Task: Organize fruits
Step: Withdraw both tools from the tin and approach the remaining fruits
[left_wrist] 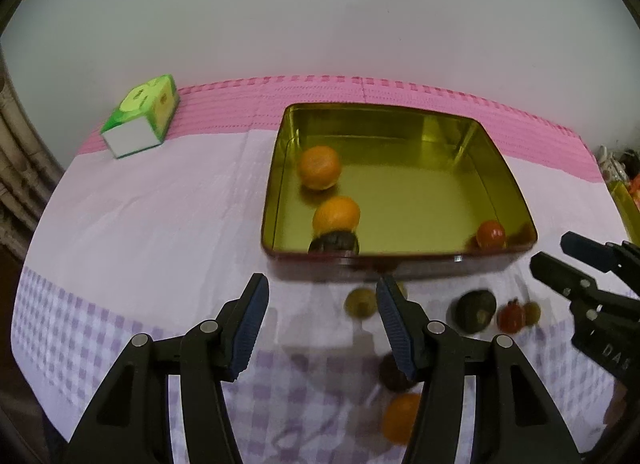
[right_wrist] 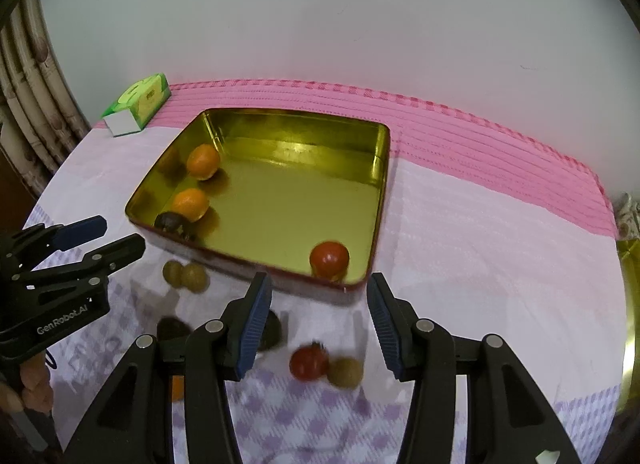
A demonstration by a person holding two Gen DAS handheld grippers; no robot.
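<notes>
A gold tin (left_wrist: pixel 400 110) stands on the cloth and holds two oranges (left_wrist: pixel 320 167) (left_wrist: pixel 336 216), a dark fruit (left_wrist: pixel 334 242) and a red tomato (left_wrist: pixel 491 234). My left gripper (left_wrist: pixel 322 284) hangs open and empty before the tin's near wall. On the cloth below lie a yellow-green fruit (left_wrist: pixel 360 303), an avocado (left_wrist: pixel 476 310), a red fruit (left_wrist: pixel 511 316), another dark fruit (left_wrist: pixel 390 374) and an orange (left_wrist: pixel 400 418). My right gripper (right_wrist: pixel 318 280) is open and empty too, just short of the tin's corner where the tomato (right_wrist: pixel 329 258) sits, above a red fruit (right_wrist: pixel 308 362).
A green tissue box (left_wrist: pixel 140 120) lies at the back left by the wall. A second gold tin (right_wrist: pixel 630 304) shows at the right edge. The pink and lilac tablecloth (right_wrist: pixel 480 264) covers the table. A curtain (right_wrist: pixel 28 96) hangs at the left.
</notes>
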